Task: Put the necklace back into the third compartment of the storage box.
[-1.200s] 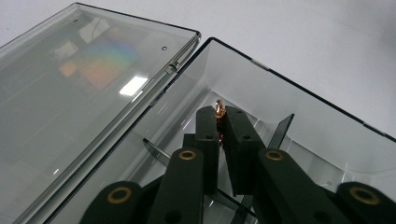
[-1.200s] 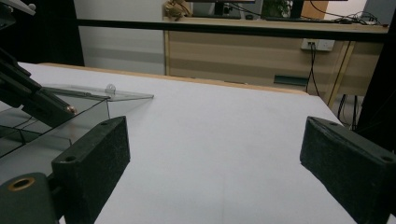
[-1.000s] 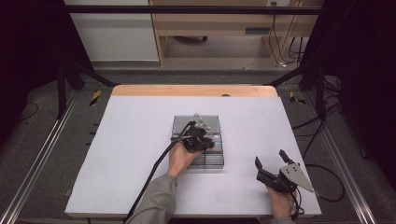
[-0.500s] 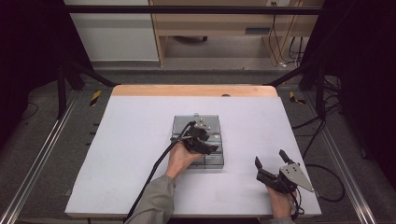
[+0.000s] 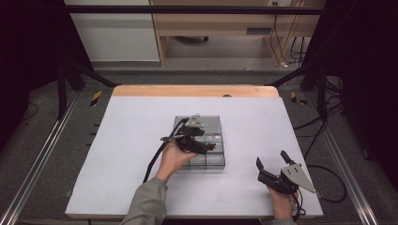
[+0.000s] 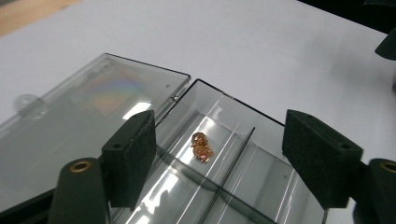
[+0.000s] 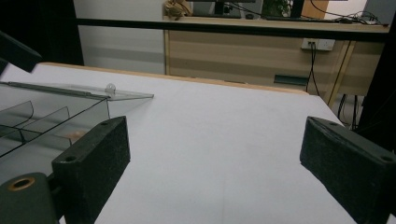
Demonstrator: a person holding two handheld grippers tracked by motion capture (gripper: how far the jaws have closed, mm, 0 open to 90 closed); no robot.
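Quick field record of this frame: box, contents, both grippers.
box: clear compartment box on the white table, lid open flat
contents: small copper-coloured piece lying in one compartment
left gripper: over the box, jaws just opened, nothing between them, apart from the piece
right gripper: open, empty, on the table to the box's right

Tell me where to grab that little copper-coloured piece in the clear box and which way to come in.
Grip the copper-coloured piece across its narrow middle, coming straight down from above. It lies loose on the floor of an open compartment of the clear box, with dividers close beside it, so a sideways approach looks blocked.
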